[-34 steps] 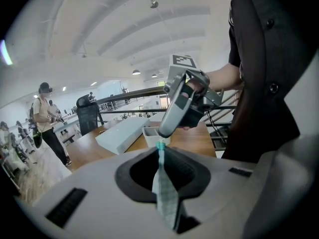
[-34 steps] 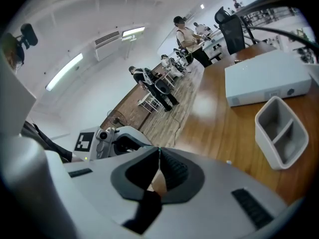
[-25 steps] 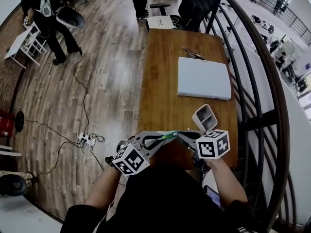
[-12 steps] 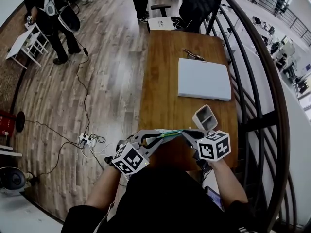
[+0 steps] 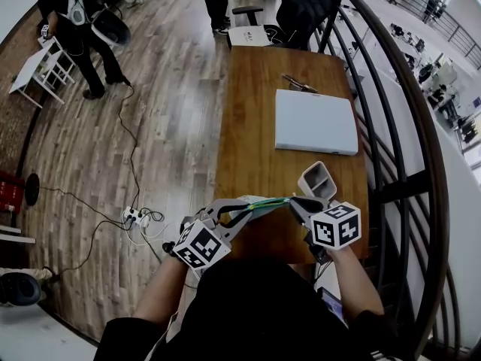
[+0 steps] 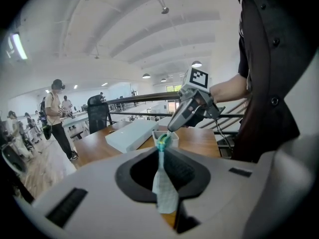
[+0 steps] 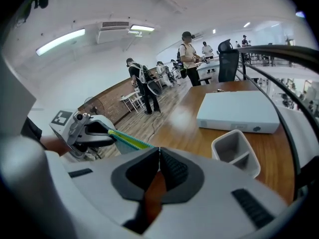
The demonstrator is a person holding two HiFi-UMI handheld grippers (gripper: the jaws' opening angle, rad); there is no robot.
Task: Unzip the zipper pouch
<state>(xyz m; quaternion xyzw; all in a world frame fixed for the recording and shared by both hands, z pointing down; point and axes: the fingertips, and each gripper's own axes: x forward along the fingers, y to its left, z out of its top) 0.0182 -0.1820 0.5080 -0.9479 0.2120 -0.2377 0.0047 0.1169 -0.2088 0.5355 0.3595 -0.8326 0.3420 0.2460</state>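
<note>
My right gripper point(image 5: 294, 200) has slid rightward, clenched on the green zipper point(image 5: 275, 201), so I keep my left gripper point(image 5: 245, 206) clamped on the zipper pouch point(image 5: 260, 204), stretched above the table's point(image 5: 255, 149) near edge, and pull straight along the teeth.

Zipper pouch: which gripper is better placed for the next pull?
Right. The right gripper is shut on the zipper end of the pale green fabric pouch; the left gripper clamps its other end as anchor.
</note>
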